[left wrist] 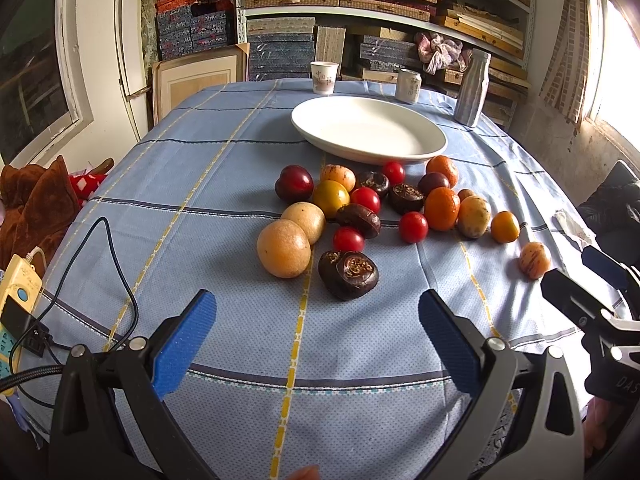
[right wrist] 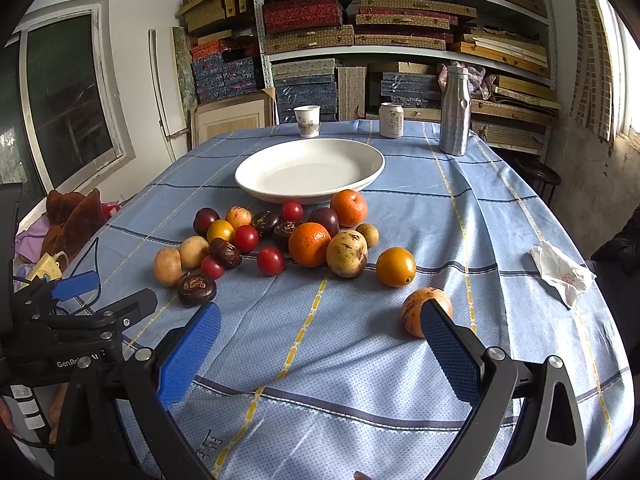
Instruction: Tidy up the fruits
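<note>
Several fruits lie in a heap on the blue checked tablecloth: oranges (left wrist: pixel 441 208) (right wrist: pixel 309 244), red cherry tomatoes (left wrist: pixel 413 227) (right wrist: pixel 271 261), dark brown fruits (left wrist: pixel 349 274) (right wrist: pixel 196 288), yellow-tan fruits (left wrist: pixel 283 248) (right wrist: pixel 346 253). A white oval plate (left wrist: pixel 424 148) (right wrist: pixel 360 176) stands empty just behind them. My left gripper (left wrist: pixel 318 312) is open and empty, in front of the heap. My right gripper (right wrist: pixel 320 320) is open and empty; a speckled orange fruit (right wrist: pixel 414 312) sits by its right finger, touching or not I cannot tell.
A paper cup (right wrist: pixel 307 121), a can (right wrist: pixel 391 120) and a metal bottle (right wrist: pixel 455 110) stand at the table's far edge. A crumpled tissue (right wrist: pixel 560 272) lies at the right. A power strip (left wrist: pixel 16 300) and cable lie at the left. Shelves of boxes stand behind.
</note>
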A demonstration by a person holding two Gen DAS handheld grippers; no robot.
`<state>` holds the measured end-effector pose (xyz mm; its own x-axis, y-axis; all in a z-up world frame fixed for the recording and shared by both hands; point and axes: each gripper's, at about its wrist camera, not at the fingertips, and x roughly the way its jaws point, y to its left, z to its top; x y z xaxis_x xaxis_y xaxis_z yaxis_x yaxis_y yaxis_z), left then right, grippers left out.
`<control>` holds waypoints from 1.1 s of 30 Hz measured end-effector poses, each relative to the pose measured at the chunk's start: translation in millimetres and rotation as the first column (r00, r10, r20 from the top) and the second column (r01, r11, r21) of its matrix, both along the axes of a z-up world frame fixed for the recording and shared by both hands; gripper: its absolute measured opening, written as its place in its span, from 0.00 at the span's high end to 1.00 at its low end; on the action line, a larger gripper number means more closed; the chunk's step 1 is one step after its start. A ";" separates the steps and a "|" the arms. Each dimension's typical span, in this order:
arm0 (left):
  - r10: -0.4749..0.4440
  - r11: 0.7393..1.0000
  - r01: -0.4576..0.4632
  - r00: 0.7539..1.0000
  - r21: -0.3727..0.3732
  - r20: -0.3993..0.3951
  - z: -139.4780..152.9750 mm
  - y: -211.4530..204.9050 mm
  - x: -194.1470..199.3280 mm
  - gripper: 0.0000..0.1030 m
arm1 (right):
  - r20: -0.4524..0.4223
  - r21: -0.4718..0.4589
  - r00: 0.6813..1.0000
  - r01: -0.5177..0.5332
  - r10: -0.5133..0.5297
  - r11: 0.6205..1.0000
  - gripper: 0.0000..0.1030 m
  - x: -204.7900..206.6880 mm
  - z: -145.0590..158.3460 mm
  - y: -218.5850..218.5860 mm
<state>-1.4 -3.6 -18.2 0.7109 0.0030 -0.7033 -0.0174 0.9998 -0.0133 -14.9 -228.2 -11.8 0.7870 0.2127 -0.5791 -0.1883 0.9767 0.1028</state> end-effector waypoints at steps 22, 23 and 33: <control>-0.071 0.997 0.062 0.975 -0.051 -0.211 -26.0 54.1 70.1 0.04 | -0.206 -0.084 0.975 -0.104 0.084 0.991 0.03 63.1 -28.4 -22.6; -0.068 0.997 0.058 0.975 -0.054 -0.213 -25.6 56.2 74.0 0.04 | -0.201 -0.094 0.975 -0.112 0.091 0.989 0.03 65.1 -27.3 -23.4; -0.051 0.997 0.035 0.968 -0.067 -0.245 -35.8 60.7 106.4 0.04 | -0.188 -0.152 0.978 -0.119 0.089 0.981 0.09 98.8 -36.3 -34.2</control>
<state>105.1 57.1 -54.0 0.5146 -0.0723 -0.8544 0.0150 0.9970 -0.0754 83.9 -262.4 -48.1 0.6456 0.1803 -0.7421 -0.2827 0.9591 -0.0129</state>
